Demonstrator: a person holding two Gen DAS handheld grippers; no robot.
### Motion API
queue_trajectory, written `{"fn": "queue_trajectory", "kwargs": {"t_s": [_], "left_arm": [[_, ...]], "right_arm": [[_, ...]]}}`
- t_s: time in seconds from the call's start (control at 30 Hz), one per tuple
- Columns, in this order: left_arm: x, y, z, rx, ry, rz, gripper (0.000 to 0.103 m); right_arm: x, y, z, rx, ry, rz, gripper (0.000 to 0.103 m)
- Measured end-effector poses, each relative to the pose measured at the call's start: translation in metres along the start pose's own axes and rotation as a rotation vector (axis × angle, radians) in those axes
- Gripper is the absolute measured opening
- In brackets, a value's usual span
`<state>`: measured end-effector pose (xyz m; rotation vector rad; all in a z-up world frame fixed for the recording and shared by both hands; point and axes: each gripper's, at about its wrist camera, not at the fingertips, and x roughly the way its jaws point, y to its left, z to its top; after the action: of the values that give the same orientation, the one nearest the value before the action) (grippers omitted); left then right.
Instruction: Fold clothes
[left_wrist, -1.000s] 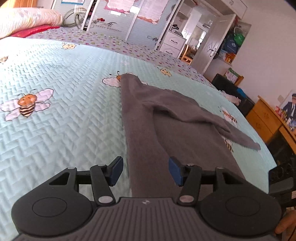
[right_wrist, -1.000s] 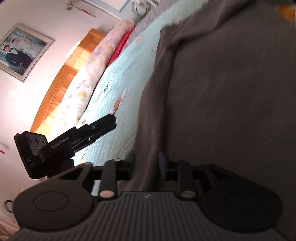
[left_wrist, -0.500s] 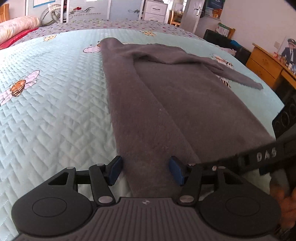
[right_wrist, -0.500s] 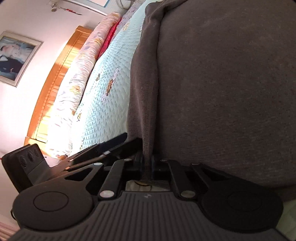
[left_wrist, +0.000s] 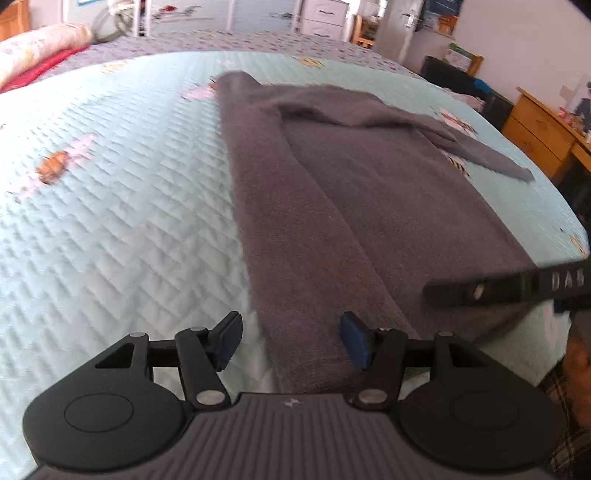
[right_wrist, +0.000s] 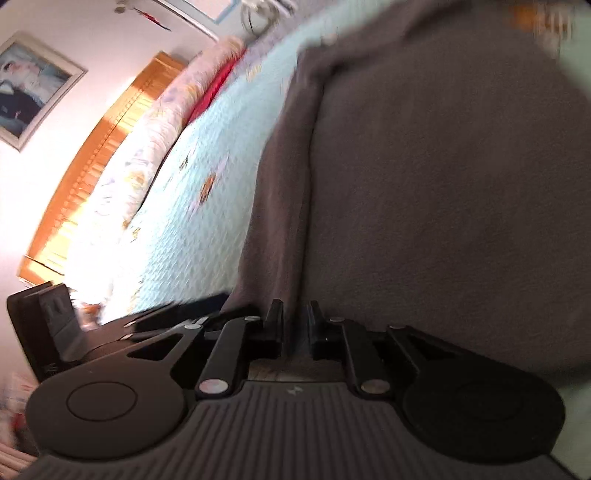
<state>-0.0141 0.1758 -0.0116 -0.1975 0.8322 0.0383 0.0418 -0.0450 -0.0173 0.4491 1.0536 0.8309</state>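
A grey knit garment (left_wrist: 369, 192) lies flat on the pale blue quilted bedspread (left_wrist: 110, 221), one sleeve folded lengthwise along its left side and the other trailing off to the far right. My left gripper (left_wrist: 291, 334) is open, its blue pads either side of the folded strip's near end. The right gripper (left_wrist: 498, 286) reaches in from the right at the garment's near edge. In the right wrist view my right gripper (right_wrist: 295, 321) is shut on a fold of the grey garment (right_wrist: 443, 166), which fills that view.
A rolled floral quilt (right_wrist: 155, 122) and a wooden headboard (right_wrist: 92, 147) lie at the bed's head. A wooden desk (left_wrist: 543, 129) stands beyond the bed's right side. A person's hand (left_wrist: 576, 369) shows at the right edge. The left gripper's body (right_wrist: 48, 317) sits beside my right one.
The left gripper has stayed open over the folded strip's near end and shifted slightly. The right gripper has kept its hold on the cloth and is moving, blurring and tilting its view.
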Motion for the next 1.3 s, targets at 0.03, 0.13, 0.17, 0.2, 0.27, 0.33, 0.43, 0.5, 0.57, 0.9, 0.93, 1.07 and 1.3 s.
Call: {"fn": "queue_trajectory", "kwargs": {"t_s": [0.03,0.13,0.17,0.2,0.27,0.33,0.43,0.5,0.57,0.9,0.93,1.07,1.3], "left_arm": [[-0.003,-0.002,0.007,-0.001,-0.027,-0.023,0.062],[0.005,-0.008,0.031,0.023,-0.1,-0.084,0.062],[0.011,-0.011,0.039,0.037,-0.122,-0.098,0.062],[0.016,-0.012,0.04,0.05,-0.13,-0.105,0.062],[0.026,-0.012,0.035,0.073,-0.133,-0.115,0.062],[0.037,-0.012,0.03,0.097,-0.136,-0.125,0.06],[0.053,-0.012,0.023,0.133,-0.14,-0.14,0.061],[0.063,-0.012,0.018,0.156,-0.143,-0.15,0.061],[0.074,-0.012,0.013,0.18,-0.146,-0.16,0.061],[0.066,-0.016,-0.005,0.179,-0.172,-0.128,0.061],[0.065,-0.015,-0.004,0.177,-0.165,-0.133,0.061],[0.06,-0.012,0.004,0.208,-0.097,-0.166,0.062],[0.036,0.005,0.046,0.088,-0.072,-0.287,0.062]], "right_arm": [[-0.003,0.001,0.01,-0.007,-0.024,0.003,0.014],[-0.003,0.0,0.045,-0.001,-0.076,0.061,0.014],[0.002,0.0,0.058,0.003,-0.087,0.088,0.014],[0.011,0.002,0.073,-0.002,-0.094,0.116,0.014],[0.032,0.01,0.102,-0.018,-0.098,0.13,0.014],[0.062,0.026,0.127,-0.052,-0.084,0.159,0.014],[0.106,0.027,0.158,-0.072,-0.006,0.248,0.014],[0.141,0.015,0.168,-0.073,0.098,0.31,0.013],[0.179,-0.012,0.17,-0.083,0.18,0.145,0.0],[0.173,-0.035,0.191,-0.001,0.046,0.188,0.0],[0.186,-0.043,0.191,0.009,0.077,0.168,0.0],[0.183,-0.033,0.194,0.012,0.045,0.176,0.0],[0.133,-0.037,0.219,0.082,-0.163,0.269,0.004]]}}
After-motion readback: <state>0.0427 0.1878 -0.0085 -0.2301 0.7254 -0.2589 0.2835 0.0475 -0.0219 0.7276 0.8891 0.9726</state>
